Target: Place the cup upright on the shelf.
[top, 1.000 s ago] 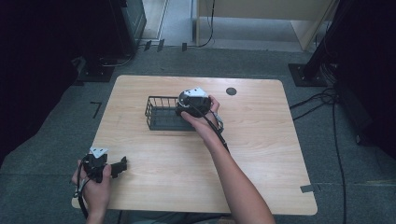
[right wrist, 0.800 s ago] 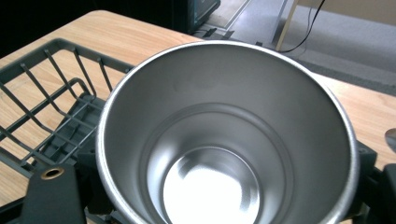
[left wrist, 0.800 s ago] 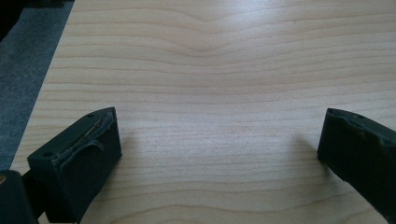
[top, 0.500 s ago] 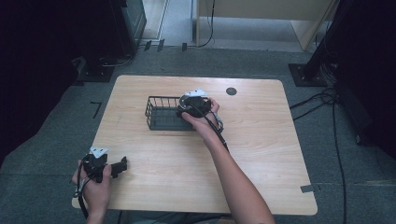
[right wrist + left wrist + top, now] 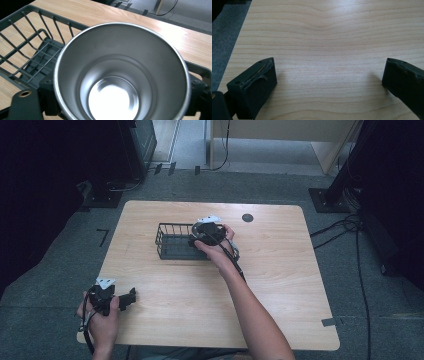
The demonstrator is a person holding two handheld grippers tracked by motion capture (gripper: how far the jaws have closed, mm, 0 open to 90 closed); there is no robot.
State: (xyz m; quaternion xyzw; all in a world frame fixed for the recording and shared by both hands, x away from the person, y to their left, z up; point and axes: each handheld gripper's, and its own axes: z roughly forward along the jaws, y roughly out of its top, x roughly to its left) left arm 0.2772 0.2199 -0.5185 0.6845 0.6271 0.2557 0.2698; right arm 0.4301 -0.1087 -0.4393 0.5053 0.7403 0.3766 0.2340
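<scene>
A shiny steel cup point(image 5: 120, 75), seen from its open mouth and empty inside, sits between the jaws of my right gripper point(image 5: 122, 86), which is shut on its sides. The gripper point(image 5: 201, 238) holds it at the right end of a black wire basket point(image 5: 172, 242) in the middle of the wooden table; in the high view the hand and gripper hide the cup. The basket's bars point(image 5: 37, 47) lie under and beside the cup. My left gripper point(image 5: 127, 299) rests near the table's front left corner, its jaws wide apart point(image 5: 329, 72) over bare wood.
The wooden table point(image 5: 280, 285) has a small round black grommet point(image 5: 247, 217) at its back right. Cables trail on the grey carpet to the right point(image 5: 345, 227). Dark equipment stands point(image 5: 130, 150) sit behind the table.
</scene>
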